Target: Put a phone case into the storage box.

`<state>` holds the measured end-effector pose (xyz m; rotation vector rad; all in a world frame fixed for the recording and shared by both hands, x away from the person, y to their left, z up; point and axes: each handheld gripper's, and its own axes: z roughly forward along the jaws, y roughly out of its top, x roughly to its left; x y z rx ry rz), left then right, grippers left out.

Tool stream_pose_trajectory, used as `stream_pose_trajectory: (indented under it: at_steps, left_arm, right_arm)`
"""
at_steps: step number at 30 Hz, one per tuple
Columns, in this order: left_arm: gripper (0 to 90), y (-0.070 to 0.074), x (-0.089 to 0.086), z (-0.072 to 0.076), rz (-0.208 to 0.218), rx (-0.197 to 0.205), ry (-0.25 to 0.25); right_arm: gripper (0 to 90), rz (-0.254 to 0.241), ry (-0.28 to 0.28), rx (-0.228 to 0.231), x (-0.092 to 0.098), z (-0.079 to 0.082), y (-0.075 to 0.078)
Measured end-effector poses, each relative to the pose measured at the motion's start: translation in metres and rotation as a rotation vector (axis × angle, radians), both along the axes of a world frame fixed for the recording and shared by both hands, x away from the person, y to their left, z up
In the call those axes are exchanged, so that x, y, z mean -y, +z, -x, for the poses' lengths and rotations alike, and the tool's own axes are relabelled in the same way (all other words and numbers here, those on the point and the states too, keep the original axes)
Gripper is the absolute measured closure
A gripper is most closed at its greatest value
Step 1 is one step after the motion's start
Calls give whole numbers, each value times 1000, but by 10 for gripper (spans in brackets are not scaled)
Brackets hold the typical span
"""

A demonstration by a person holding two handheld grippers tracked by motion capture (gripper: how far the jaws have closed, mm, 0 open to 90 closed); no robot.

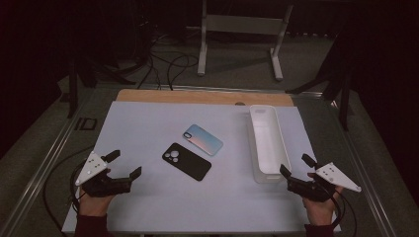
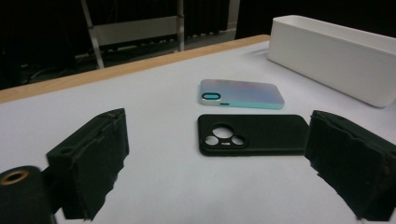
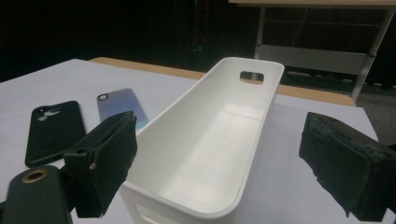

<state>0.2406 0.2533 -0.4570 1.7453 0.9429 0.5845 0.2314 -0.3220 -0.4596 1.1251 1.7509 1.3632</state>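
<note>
A black phone case point(image 1: 187, 161) point(image 2: 254, 135) point(image 3: 52, 130) lies flat in the middle of the white table point(image 1: 148, 128). Just behind it lies an iridescent blue-pink phone case point(image 1: 203, 139) point(image 2: 243, 94) point(image 3: 119, 107). A long white bin point(image 1: 266, 143) point(image 2: 336, 56) point(image 3: 205, 140) stands empty at the right. My left gripper point(image 1: 124, 164) point(image 2: 215, 168) rests open at the near left, pointing toward the cases with nothing between its jaws. My right gripper point(image 1: 296, 165) point(image 3: 219, 158) is open at the near right, just short of the bin's near end.
A wooden strip point(image 1: 202, 97) runs along the table's far edge. Beyond it stand a metal frame point(image 1: 239, 34) and loose cables point(image 1: 168, 61) on the floor. Aluminium rails point(image 1: 44, 163) flank the table on both sides.
</note>
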Motion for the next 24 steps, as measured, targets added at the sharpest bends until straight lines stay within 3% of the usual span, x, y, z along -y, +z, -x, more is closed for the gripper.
stream_pose_trajectory:
  at_steps: [4, 11, 16, 24]
  left_arm:
    - [120, 3, 4, -4, -3, -11, 0]
    - [214, 17, 26, -15, -64, -8, -7]
    - [317, 21, 34, -25, -61, -17, -9]
    - [498, 21, 63, -52, -62, -32, -82]
  right_arm:
    - [108, -1, -2, 4, 0, 0, 0]
    - [108, -8, -14, 12, 2, 1, 1]
    - [108, -8, -19, 8, 3, 1, 1]
    - [109, -2, -26, 12, 3, 1, 1]
